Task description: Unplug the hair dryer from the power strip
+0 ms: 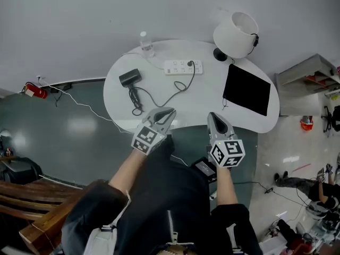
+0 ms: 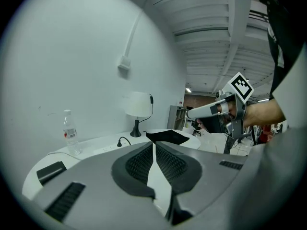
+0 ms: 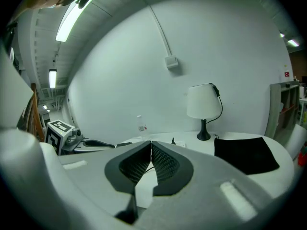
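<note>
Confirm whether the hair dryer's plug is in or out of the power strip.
In: the black plug sits in the power strip, its cord running back to the hair dryer.

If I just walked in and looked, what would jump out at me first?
Probably the two grippers with marker cubes: the left gripper and right gripper, both shut, at the near edge of the white table. Then the big white lamp at the table's far right, beside a flat black mat. On the left lies the black hair dryer, its cord running to the power strip.
</note>
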